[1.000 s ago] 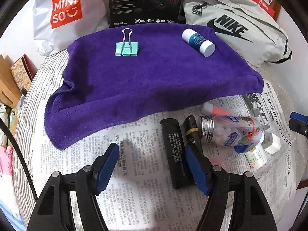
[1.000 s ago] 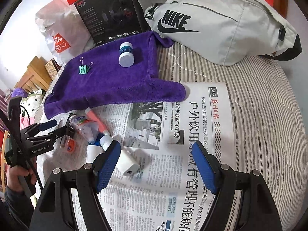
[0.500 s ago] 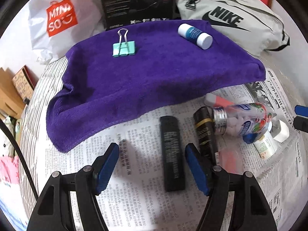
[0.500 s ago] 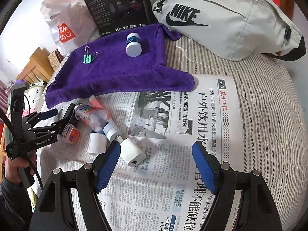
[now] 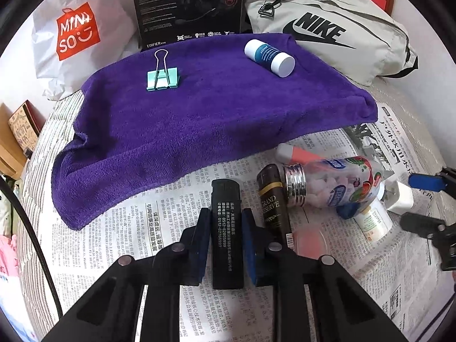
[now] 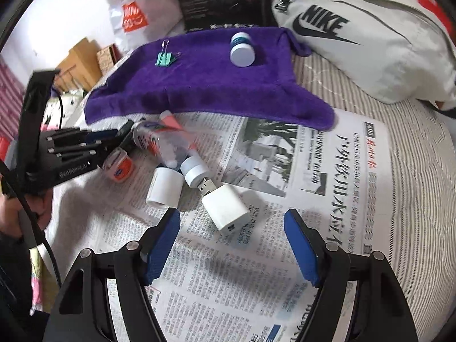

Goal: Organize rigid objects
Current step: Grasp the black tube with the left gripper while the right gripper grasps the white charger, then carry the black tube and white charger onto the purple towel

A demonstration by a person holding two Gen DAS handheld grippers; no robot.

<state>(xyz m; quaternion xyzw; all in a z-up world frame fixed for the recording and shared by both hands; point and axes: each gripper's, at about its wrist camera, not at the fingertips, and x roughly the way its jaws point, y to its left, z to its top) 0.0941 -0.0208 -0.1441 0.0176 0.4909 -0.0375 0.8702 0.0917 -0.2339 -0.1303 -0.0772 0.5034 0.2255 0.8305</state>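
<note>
My left gripper (image 5: 225, 213) is shut on a black lighter (image 5: 225, 196) that lies on the newspaper (image 5: 159, 228). Just right of it are a dark "Grand Reserve" tube (image 5: 272, 202), a candy bottle (image 5: 327, 183) with a metal cap, and an orange tin (image 5: 309, 240). My right gripper (image 6: 230, 222) stands open, its jaws closing, with the near end of a white USB charger (image 6: 225, 205) between the fingertips, untouched. A white bottle (image 6: 165, 185) lies left of the charger. On the purple towel (image 5: 199, 108) rest a green binder clip (image 5: 163, 78) and a white-and-blue bottle (image 5: 269, 57).
A grey Nike bag (image 5: 327, 25), a black headset box (image 5: 188, 5) and a white Miniso bag (image 5: 77, 31) line the far edge behind the towel. The newspaper (image 6: 327, 199) covers a striped bed (image 6: 413, 171). Cardboard boxes (image 6: 77, 62) stand at the left.
The left jaws, wide apart a moment ago, have shut around the black lighter. The right gripper has come down closer to the white charger and rolled a little.
</note>
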